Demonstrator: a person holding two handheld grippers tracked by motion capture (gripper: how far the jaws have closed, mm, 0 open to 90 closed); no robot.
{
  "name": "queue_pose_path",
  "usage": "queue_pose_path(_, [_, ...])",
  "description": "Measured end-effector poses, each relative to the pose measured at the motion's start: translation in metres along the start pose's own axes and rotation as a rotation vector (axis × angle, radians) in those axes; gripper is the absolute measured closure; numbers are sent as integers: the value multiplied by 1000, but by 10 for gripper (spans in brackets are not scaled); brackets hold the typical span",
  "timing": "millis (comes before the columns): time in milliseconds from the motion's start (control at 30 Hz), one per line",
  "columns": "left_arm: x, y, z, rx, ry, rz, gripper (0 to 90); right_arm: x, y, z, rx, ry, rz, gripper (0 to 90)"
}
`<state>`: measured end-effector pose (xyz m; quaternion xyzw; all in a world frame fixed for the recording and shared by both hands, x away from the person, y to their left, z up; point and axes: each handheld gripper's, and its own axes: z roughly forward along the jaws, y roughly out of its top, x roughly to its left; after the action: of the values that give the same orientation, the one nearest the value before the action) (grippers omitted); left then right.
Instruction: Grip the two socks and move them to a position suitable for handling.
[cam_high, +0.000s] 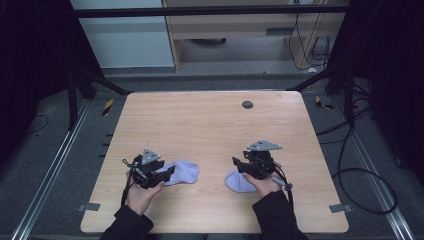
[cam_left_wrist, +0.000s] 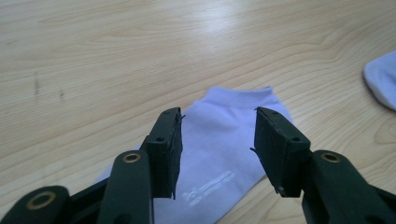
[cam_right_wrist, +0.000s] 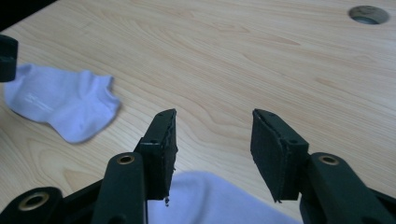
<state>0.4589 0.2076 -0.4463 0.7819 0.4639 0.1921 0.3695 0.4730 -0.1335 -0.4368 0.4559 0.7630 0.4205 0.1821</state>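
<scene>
Hand-held gripper (cam_left_wrist: 217, 149) over soft sock (cam_left_wrist: 224, 140).

A wooden table (cam_high: 210, 125) fills mid-frame, a round hole (cam_high: 247, 104) near its far edge. Cables (cam_high: 367, 170) trail at right, a cabinet (cam_high: 240, 30) stands at top.

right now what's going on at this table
A person sits at a wooden table with a set of tongs in each hand, working with two pale lilac socks. The left tongs stand open over the left sock, which lies flat on the wood; nothing is gripped. The right tongs are open too, above the right sock, which lies loose beneath them. The two socks lie apart, side by side near the person's edge of the table.
</scene>
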Motion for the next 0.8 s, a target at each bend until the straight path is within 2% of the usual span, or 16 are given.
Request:
queue_pose_path(100, [-10, 5, 5, -1, -21, 9, 508, -10, -8, -9, 14, -21, -7, 497])
queue_pose_path(133, [-18, 9, 10, 2, -36, 16, 508, -16, -13, -15, 20, -36, -8, 494])
queue_pose_path(167, [-18, 9, 10, 2, -36, 16, 508, -16, -13, -15, 20, -36, -8, 494])
queue_pose_path(233, [-29, 13, 16, 7, -55, 31, 509, -25, -20, -22, 24, -41, 9, 490])
queue_pose_path(267, [-29, 13, 16, 7, -55, 31, 509, -25, -20, -22, 24, -41, 9, 490])
queue_pose_path(333, [-40, 17, 21, 14, -67, 53, 509, -33, -28, -28, 39, -51, 2, 491])
queue_pose_path(400, [-44, 18, 22, 17, -71, 60, 511, -38, -33, -32, 52, -57, 6, 494])
queue_pose_path(567, [-61, 23, 33, 37, -96, 85, 522, -53, -46, -39, 93, -92, 25, 508])
queue_pose_path(600, [-61, 23, 33, 37, -96, 85, 526, -55, -48, -40, 99, -94, 30, 513])
queue_pose_path(633, [-68, 25, 37, 44, -100, 100, 529, -58, -49, -41, 101, -96, 37, 518])
queue_pose_path(667, [-68, 25, 37, 44, -100, 100, 531, -60, -51, -42, 107, -101, 39, 526])
queue_pose_path(800, [-84, 28, 48, 64, -121, 116, 545, -67, -59, -43, 134, -110, 43, 551])
